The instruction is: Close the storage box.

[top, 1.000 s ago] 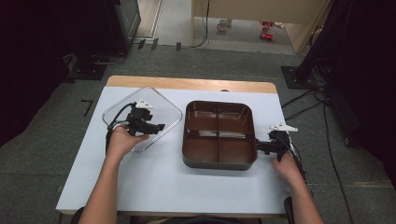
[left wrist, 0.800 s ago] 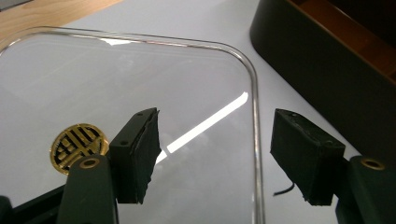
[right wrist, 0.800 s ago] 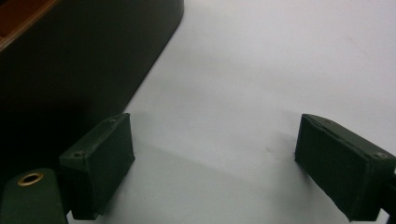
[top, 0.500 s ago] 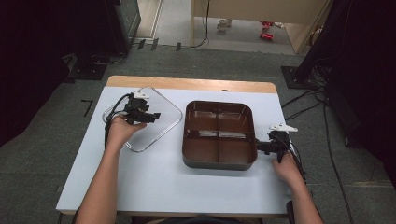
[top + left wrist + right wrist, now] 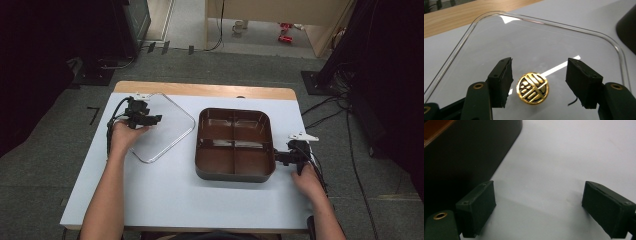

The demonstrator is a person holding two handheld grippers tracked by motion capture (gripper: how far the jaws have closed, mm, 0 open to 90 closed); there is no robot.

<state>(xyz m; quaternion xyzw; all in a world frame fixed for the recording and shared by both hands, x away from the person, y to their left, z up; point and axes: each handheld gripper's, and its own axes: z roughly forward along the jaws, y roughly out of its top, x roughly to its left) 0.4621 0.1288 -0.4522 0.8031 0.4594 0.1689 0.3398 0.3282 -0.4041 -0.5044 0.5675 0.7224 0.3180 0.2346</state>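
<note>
While the person's left hand hovers over the clear, rounded-square plastic lid, the left gripper points across its middle. That lid lies flat on the pale grey table, just beside the dark brown four-compartment plastic tray on the tray's left, a narrow strip of table between them. In the left gripper view the two black jaws stand about halfway apart and have just been closing; the round gold emblem knob at the lid's centre sits between the pads without either one touching it, so nothing is gripped. On the tray's right side, near its front corner, the right gripper points at the tray's outer wall. Its jaws are spread wide over bare table with nothing between them, the tray's dark wall just beside the left pad.
</note>
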